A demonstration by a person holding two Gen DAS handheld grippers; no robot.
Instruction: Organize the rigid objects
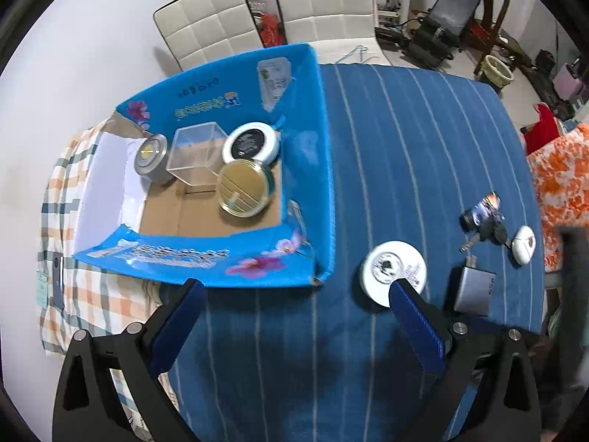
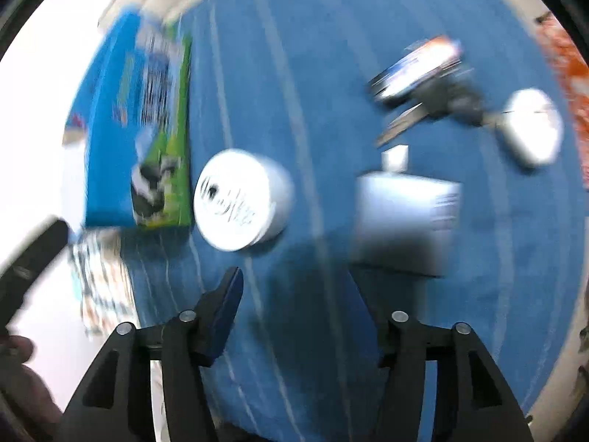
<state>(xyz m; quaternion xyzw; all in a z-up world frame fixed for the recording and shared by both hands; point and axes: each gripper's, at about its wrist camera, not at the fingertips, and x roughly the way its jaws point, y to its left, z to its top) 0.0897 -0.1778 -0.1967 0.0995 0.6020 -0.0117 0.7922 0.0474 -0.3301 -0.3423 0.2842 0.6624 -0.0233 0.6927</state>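
A blue cardboard box (image 1: 309, 169) stands on the blue striped cloth (image 1: 423, 140). It holds a grey tin (image 1: 150, 154), a clear cube (image 1: 197, 153), a black-lidded white jar (image 1: 251, 143) and a gold-lidded jar (image 1: 244, 188). My left gripper (image 1: 296, 289) is open and empty just in front of the box. A white round tin (image 1: 394, 272) (image 2: 241, 199) lies beside its right finger. My right gripper (image 2: 298, 276) is open and empty above the cloth, near a grey rectangular device (image 2: 405, 217) (image 1: 475, 289). This view is blurred.
A key bunch (image 1: 482, 221) (image 2: 423, 84) and a white oval case (image 1: 523, 244) (image 2: 533, 129) lie on the cloth at the right. A checked cloth (image 1: 73, 184) lies left of the box. White chairs (image 1: 210, 22) stand behind the table. An orange fabric (image 1: 563, 180) lies at the right edge.
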